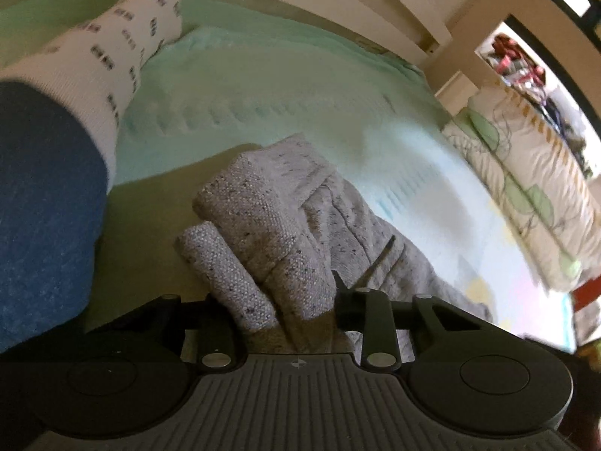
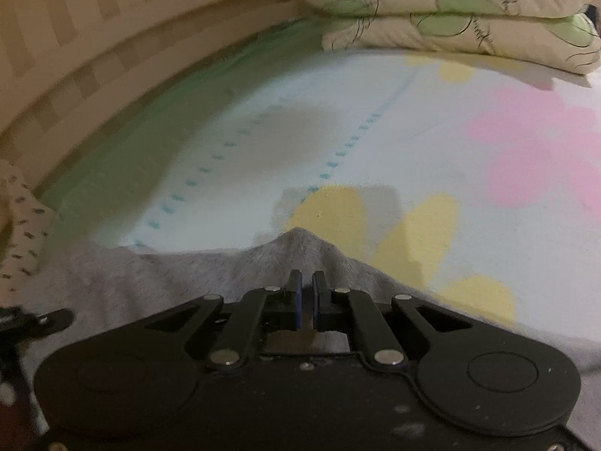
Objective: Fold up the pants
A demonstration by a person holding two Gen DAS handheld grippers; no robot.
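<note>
Both grippers pinching grey speckled knit pants (image 1: 278, 225)

Left gripper (image 1: 296, 312) bunching thick folds at 6 o'clock; right gripper (image 2: 307, 293) pressing together on a raised peak over the pastel floral bedsheet (image 2: 469, 150).

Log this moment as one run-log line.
phase: mid-fold | left gripper: shut on bunched grey pants | right gripper: shut on pants edge, fabric tented up | surface: pastel bedsheet | pillows at far end

- The left gripper (image 1: 296, 300) has its fingertips buried under bunched pants (image 1: 270, 225), so how the jaws stand cannot be told.
- The pants (image 2: 157, 274) run under the right gripper (image 2: 307, 293) body and off the bottom edge.
- Pillows (image 2: 450, 11) are cut by the top and right edges.
- Red clutter (image 1: 514, 60) (far right) is too blurred to name.
</note>
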